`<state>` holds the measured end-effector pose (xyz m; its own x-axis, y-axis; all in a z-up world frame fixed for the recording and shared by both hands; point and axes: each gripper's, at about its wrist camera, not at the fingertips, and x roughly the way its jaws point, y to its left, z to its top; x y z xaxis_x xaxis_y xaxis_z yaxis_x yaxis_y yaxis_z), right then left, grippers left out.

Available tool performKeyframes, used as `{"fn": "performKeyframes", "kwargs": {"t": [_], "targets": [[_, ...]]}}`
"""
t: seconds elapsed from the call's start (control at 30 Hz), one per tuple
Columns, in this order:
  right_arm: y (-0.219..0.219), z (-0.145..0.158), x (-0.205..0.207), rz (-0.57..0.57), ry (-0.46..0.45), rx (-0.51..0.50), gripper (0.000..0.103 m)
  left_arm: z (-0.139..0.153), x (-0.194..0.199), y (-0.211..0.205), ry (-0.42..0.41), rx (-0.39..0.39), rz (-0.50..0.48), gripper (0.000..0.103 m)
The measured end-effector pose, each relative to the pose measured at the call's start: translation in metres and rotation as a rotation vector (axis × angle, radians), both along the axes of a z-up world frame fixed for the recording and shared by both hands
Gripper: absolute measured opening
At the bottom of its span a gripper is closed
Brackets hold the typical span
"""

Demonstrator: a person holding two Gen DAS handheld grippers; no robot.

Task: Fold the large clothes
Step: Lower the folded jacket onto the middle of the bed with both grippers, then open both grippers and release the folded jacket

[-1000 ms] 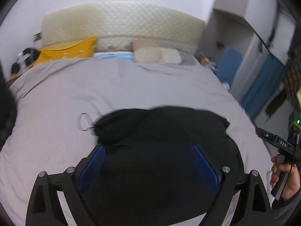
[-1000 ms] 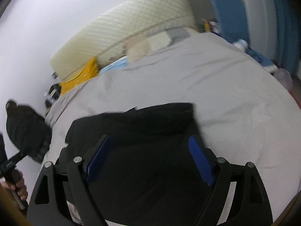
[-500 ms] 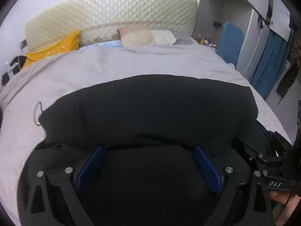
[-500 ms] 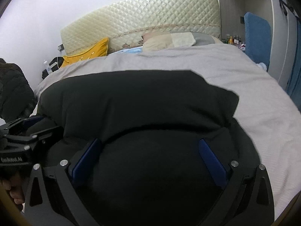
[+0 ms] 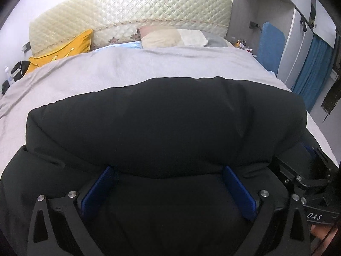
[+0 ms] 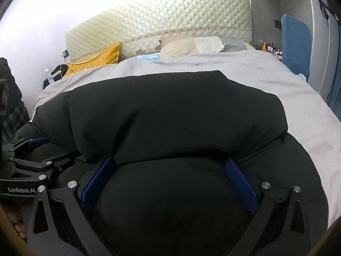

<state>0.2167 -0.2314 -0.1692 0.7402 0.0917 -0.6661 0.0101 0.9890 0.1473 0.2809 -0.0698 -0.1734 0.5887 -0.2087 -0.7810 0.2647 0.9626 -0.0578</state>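
A large black padded garment lies folded over itself on the grey bed cover; it also fills the right wrist view. My left gripper is open, its blue pads wide apart, with the fingertips tucked under the upper fold. My right gripper is open the same way at the garment's right side, blue pads spread, tips under the fold. Each gripper shows at the edge of the other's view: the right one in the left wrist view, the left one in the right wrist view.
A quilted cream headboard, a yellow pillow and beige pillows are at the far end. A wardrobe and blue curtain stand on the right. A dark jacket hangs at the left. The bed's right edge is close.
Both grippers dropped low and pushed forward into the garment. The black fabric has been folded up over itself and now covers much more of both views; the grippers have come closer together.
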Motion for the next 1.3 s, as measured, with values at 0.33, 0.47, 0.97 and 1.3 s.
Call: {"fn": "performKeyframes", "kwargs": {"t": [0.33, 0.47, 0.97, 1.3], "targets": [[-0.015, 0.024, -0.022, 0.011, -0.003, 0.036, 0.103, 0.040, -0.025, 0.043, -0.075, 0.001, 0.057, 0.103], [-0.030, 0.040, -0.034, -0.011, -0.019, -0.018, 0.103, 0.050, -0.049, 0.077, -0.164, 0.102, 0.124, 0.103], [-0.064, -0.002, -0.039, -0.054, -0.004, -0.004, 0.103, 0.001, -0.032, 0.111, -0.062, 0.038, 0.157, 0.103], [-0.057, 0.043, -0.059, -0.087, 0.003, -0.008, 0.103, 0.044, -0.051, 0.099, -0.097, 0.060, 0.186, 0.102]]}}
